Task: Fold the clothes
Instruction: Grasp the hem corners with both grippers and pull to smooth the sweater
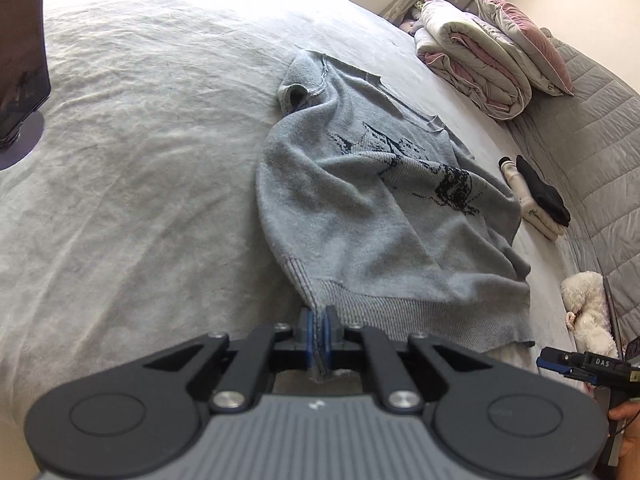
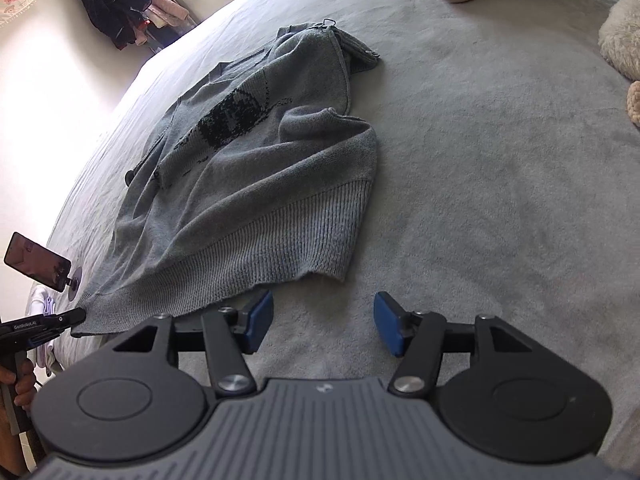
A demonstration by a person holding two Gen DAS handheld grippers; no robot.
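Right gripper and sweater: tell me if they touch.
Apart. The right wrist view shows the right gripper open, bare bedsheet between its pads; the sweater hem lies beyond.

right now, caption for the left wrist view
Left gripper shut on the grey sweater hem corner, on the bed.

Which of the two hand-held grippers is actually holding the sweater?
The left hand-held gripper, pinching the grey sweater hem; the right hand-held gripper is open, empty.

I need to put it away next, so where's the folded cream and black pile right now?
In the left wrist view the folded cream and black pile lies on the bed at the right, just beyond the grey sweater and short of the rolled duvet.
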